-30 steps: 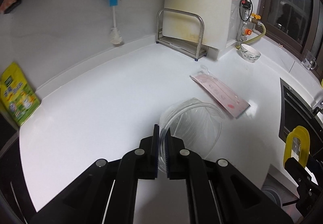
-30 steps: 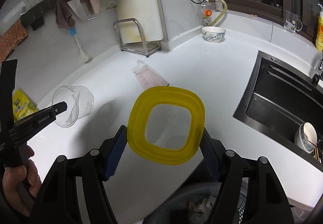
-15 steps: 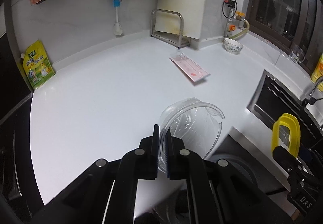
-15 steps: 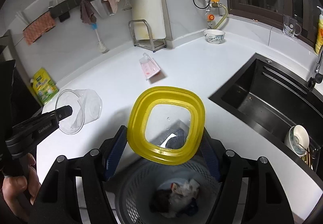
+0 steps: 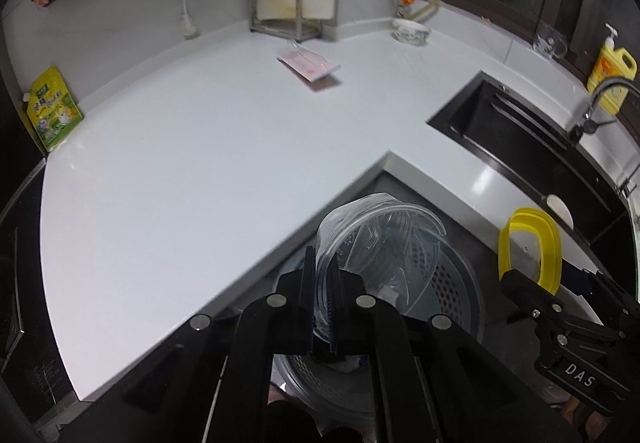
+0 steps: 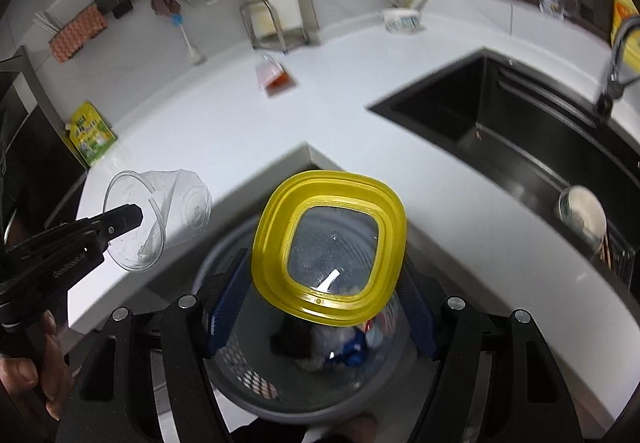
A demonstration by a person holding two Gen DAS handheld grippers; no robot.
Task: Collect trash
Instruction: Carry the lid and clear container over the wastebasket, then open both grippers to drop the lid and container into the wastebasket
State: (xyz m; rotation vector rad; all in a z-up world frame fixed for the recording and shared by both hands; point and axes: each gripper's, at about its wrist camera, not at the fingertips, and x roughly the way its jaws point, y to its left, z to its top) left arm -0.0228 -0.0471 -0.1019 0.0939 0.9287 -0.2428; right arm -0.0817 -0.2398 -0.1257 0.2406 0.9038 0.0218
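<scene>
While poised over bin (image 6: 256, 383): left gripper (image 5: 322, 307) pinching clear cup (image 5: 376, 243), right gripper (image 6: 320, 307) spread wide around yellow lid (image 6: 330, 247); next, release both.

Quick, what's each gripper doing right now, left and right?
Left gripper: shut on the rim of the clear plastic container.
Right gripper: closed on the yellow-rimmed square lid.

A clear plastic container (image 5: 380, 243), cracked and split along its rim, hung tilted over the grey mesh trash bin (image 6: 256, 387), which already held crumpled scraps. A yellow-rimmed lid (image 6: 330, 247) with a clear centre tilted above the same bin. A flat pink packet (image 5: 310, 63) lay on the white counter (image 5: 180, 163), well apart.
</scene>
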